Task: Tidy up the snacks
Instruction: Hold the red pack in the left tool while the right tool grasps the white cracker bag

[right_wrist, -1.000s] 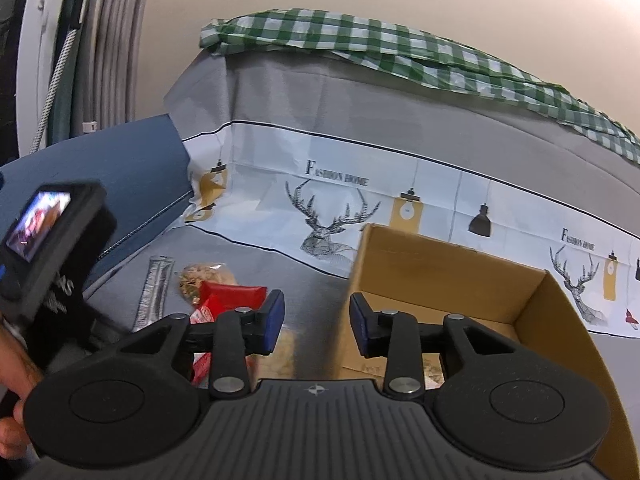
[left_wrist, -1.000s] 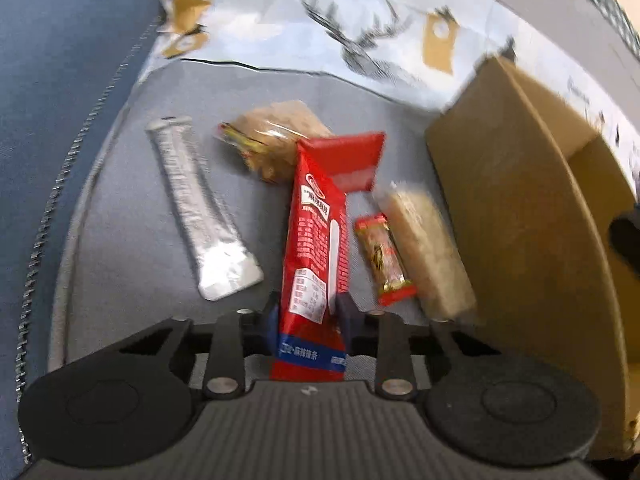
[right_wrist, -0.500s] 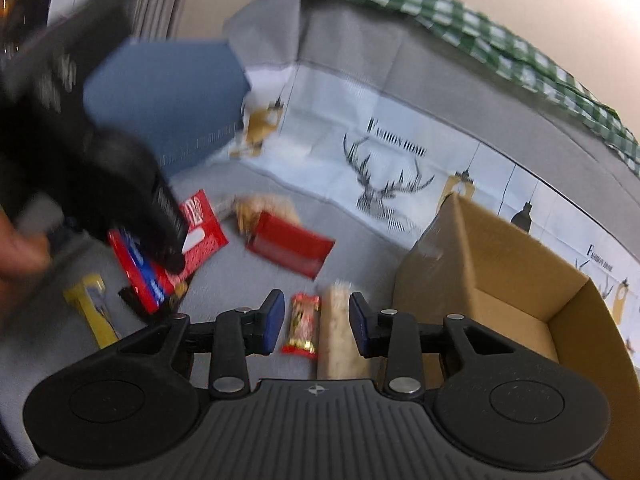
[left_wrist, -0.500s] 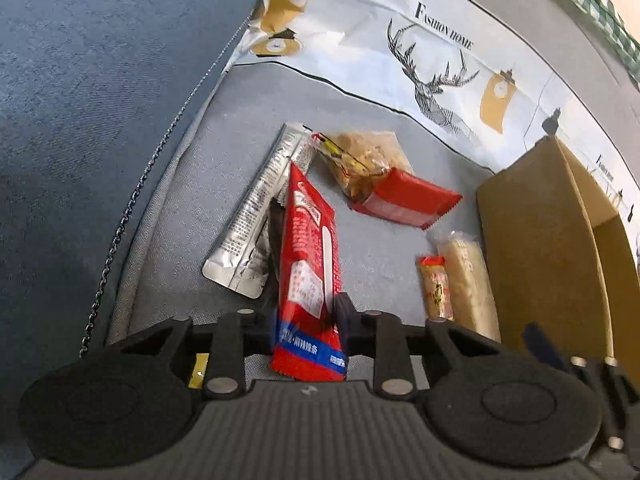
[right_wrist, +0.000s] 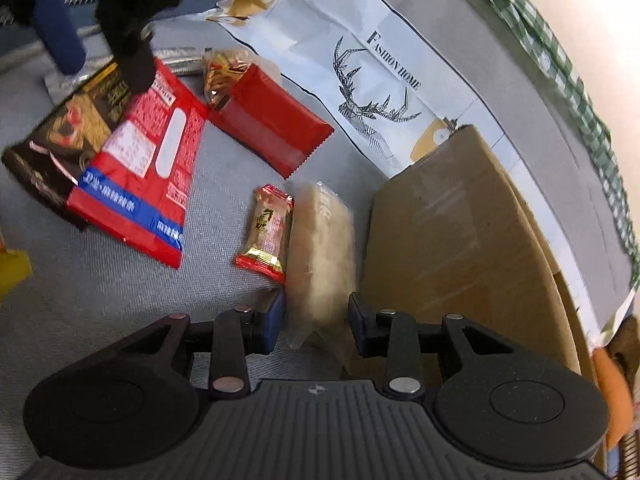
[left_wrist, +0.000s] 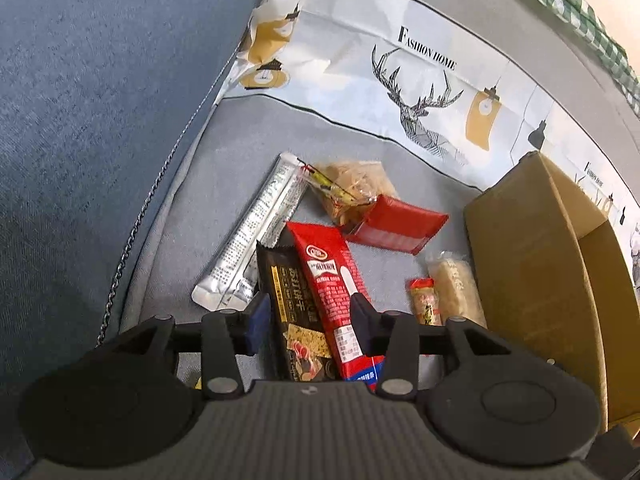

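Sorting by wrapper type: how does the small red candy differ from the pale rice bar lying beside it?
The small red candy is shorter; the pale rice bar runs much longer and is thicker. The candy's wrapper is opaque red with gold print; the bar's is clear, showing pale contents. The candy lies free, while the bar's near end sits between the right gripper's open jaws. Both lie side by side on the grey cloth, next to the cardboard box.

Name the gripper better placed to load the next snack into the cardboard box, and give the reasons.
Right. The right gripper already straddles the pale rice bar, which lies right beside the cardboard box. The left gripper is opening over the red packet and black packet, farther from the box.
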A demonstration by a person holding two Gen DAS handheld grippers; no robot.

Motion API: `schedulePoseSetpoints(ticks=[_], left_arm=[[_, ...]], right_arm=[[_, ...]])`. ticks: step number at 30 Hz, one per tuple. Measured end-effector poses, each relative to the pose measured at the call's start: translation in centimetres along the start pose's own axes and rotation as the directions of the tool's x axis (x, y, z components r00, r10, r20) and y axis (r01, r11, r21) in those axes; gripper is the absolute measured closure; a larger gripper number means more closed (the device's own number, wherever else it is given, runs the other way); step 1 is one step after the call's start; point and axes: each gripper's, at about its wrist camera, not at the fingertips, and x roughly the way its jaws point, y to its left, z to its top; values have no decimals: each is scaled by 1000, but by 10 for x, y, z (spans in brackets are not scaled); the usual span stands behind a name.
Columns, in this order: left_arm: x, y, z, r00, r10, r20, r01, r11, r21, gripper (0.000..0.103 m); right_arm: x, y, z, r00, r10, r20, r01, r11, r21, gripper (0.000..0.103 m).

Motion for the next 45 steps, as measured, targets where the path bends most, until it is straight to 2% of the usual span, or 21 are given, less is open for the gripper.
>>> schedulePoseSetpoints(ticks=[8,13,17,19,21,22,24,26,30,33,35,37,38,42,43,45], left_arm=[[-8,-1,1,999,3,37,-3,1000,0,54],[-14,0,1,999,6,50,-6,1000,2,54],[-18,1,1,998,-8,56,9,1000,-6,56],[-18,3,1,999,-26,46,27,999,-24,59],[-16,5,1,998,-56,26,57,997,-44,79],[-15,5,1,997,-73,17,74,996,-50,81],[-13,1,0,996,-84,10,84,996,-41,80],[-9,-5,0,996,-86,0,86,996,-18,80],[1,-15,0,998,-54,-16,54,998,19,80],[9,-21,1,999,-37,-30,38,999,35,79],[16,-30,0,999,0,-34,2,997,76,77],[22,-39,0,999,25,-34,-22,994,112,69],[24,-43,0,999,38,-29,-34,991,130,64],[21,-54,1,989,137,58,-145,975,170,63],[21,-54,2,989,137,64,-145,977,153,63],[27,-53,3,990,139,27,-141,981,135,63]], right_arm=[[-4,-13,0,998,37,41,-39,998,41,76],[-28,-7,-2,986,119,116,-120,993,5,76],[-49,-9,-6,972,212,104,-219,974,58,76],[-57,-14,-11,959,268,94,-278,953,117,75],[-65,-21,-13,936,333,117,-349,922,169,74],[-66,-24,-13,926,355,130,-375,906,196,72],[-63,-29,-13,913,381,142,-405,883,235,54],[-54,-32,-12,916,380,130,-401,875,270,47],[-30,-41,-13,905,416,92,-419,830,368,42],[-13,-47,-15,885,461,64,-436,774,458,41],[-6,-49,-16,872,486,61,-447,739,504,41],[-8,-48,-15,872,485,69,-453,743,493,51],[-10,-47,-14,871,486,73,-458,750,477,62],[-19,-42,-12,879,473,54,-447,780,438,65],[-22,-42,-13,882,469,44,-441,788,430,65],[-26,-39,-12,890,455,20,-425,815,393,65]])
